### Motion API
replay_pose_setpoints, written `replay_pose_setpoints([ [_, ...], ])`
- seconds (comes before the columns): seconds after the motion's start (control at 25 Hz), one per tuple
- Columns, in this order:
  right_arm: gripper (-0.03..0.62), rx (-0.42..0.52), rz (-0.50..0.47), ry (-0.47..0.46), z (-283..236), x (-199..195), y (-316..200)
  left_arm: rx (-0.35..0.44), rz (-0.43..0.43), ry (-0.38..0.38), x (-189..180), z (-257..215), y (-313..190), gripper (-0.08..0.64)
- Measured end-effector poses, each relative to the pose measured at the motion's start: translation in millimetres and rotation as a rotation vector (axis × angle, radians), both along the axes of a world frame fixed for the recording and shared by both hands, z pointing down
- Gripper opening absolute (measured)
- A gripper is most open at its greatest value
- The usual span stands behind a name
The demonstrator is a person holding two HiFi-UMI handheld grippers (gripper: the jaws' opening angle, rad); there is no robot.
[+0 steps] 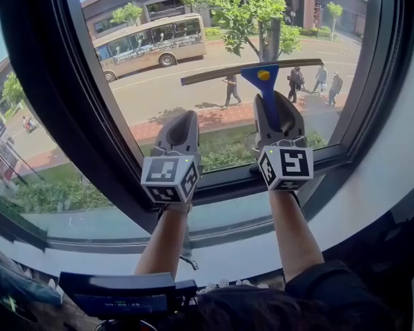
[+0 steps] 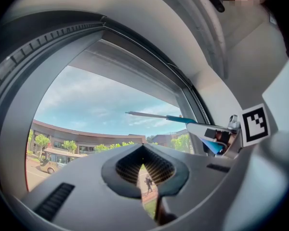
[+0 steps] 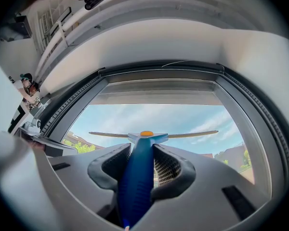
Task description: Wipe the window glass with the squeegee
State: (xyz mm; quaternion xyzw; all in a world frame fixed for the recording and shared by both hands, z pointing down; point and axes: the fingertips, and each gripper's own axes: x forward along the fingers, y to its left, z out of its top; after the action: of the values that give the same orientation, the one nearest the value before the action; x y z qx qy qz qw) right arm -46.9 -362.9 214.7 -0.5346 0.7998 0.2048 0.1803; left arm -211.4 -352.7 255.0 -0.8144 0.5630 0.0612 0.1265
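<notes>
There is one squeegee [image 1: 265, 81] and there are two grippers. The right gripper [image 1: 274, 110] has its jaws clamped on the blue handle, which runs straight out from between the jaws toward the glass [image 1: 186, 88]. The blade lies just beyond the jaw tips. Its long axis is crosswise to the handle, nearly level, and reaches past the jaws on both sides. I cannot tell if the blade touches the glass. The left gripper [image 1: 184, 119] is just beside the right one, its jaws together with nothing between them.
</notes>
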Motion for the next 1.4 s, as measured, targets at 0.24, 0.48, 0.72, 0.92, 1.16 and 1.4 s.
replay_pose_setpoints([
  [0.24, 0.141, 0.005, -0.007, 0.013, 22, -3, 2, -0.048, 0.012, 0.024, -2, 26, 0, -0.005],
  [0.48, 0.141, -0.034, -0.009, 0.003, 51, -3, 3, -0.091, 0.007, 0.023, -2, 48, 0, -0.005],
  [0.72, 0.141, -0.074, -0.006, 0.008, 75, -4, 7, -0.127, 0.007, 0.025, -1, 68, 2, -0.005],
  [0.92, 0.141, -0.092, 0.006, 0.021, 91, -3, 7, -0.141, 0.020, 0.023, 0, 79, 2, -0.005],
  [1.16, 0.141, -0.118, 0.009, 0.021, 111, -1, 9, -0.177, 0.048, 0.053, 3, 98, 5, -0.005],
  [1.4, 0.141, -0.168, 0.004, 0.006, 138, 2, 8, -0.218, 0.056, 0.075, 4, 121, 2, -0.005],
])
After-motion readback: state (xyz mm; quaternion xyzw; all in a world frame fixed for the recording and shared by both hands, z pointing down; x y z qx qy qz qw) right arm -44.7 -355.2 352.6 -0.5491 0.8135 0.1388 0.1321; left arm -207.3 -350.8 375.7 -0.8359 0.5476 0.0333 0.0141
